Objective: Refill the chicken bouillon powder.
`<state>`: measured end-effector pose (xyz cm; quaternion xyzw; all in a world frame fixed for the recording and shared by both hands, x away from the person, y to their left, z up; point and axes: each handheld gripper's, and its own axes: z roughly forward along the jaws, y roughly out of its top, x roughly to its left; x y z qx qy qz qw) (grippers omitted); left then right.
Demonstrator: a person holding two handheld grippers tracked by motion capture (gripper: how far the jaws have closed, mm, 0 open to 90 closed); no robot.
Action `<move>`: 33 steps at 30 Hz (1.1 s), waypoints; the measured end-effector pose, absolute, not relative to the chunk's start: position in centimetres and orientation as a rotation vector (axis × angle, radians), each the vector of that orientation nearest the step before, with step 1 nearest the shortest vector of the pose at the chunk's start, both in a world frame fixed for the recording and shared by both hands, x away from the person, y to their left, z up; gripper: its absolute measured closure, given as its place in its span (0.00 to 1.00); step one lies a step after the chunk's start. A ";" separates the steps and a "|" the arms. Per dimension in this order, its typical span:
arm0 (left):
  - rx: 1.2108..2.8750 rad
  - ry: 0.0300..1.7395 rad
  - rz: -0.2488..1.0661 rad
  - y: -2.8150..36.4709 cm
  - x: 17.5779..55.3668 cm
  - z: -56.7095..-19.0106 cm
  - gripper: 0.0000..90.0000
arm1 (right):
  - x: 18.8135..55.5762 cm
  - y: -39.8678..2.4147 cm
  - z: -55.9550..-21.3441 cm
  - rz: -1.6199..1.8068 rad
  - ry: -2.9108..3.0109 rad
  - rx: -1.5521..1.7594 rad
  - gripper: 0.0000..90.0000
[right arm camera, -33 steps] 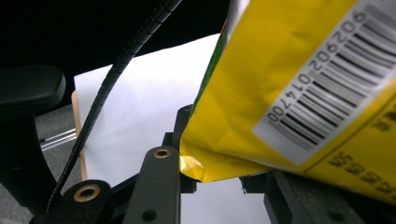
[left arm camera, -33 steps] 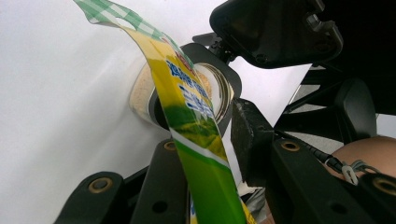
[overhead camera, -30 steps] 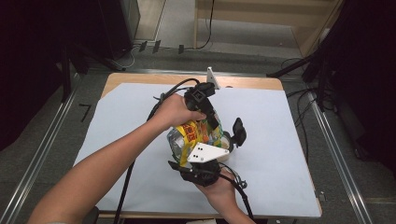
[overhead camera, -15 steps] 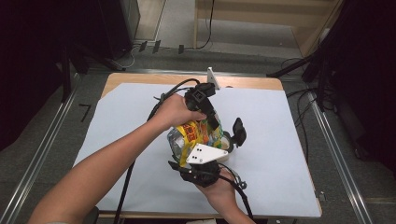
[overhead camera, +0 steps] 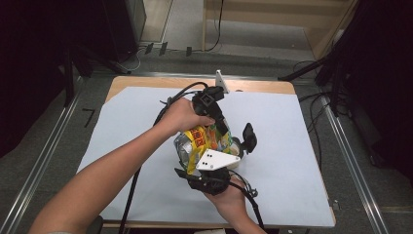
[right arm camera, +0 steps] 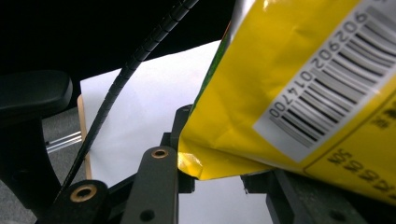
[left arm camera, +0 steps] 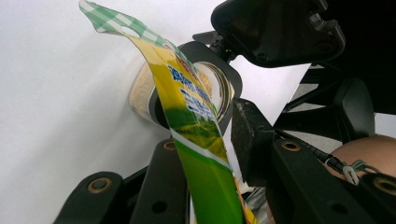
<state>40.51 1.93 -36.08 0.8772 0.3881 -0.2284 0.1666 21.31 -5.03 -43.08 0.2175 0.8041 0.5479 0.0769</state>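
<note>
**A:** Where's the snack bag right now?

**B:** Up off the white sheet near the middle of the table, strung between your two tools. Your left gripper has it from the far side, your right gripper from the near side.

**A:** How will it behave?

**B:** I'd judge it light and floppy, a thin crinkly film that's slick on the printed face. It'll buckle rather than hold shape, and whatever is inside could crush. Take it by the flat sealed edges or a corner, not the puffed belly.

**A:** And my grips?

**B:** In the left gripper view your jaws are clenched on the green-and-yellow top strip of the bag, pinching it flat. In the right gripper view your jaws sit narrow around the bottom corner, by the barcode. They've just eased apart a little, though the corner looks caught between them; I can't tell how firmly.

**A:** What's that behind the strip?

**B:** A roll of tape lying on the sheet.
</note>
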 end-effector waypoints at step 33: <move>2.498 1.090 -0.644 2.0 40.4 -36.1 0.84 | 21.3 -4.9 -43.4 1.614 2.416 0.632 0.79</move>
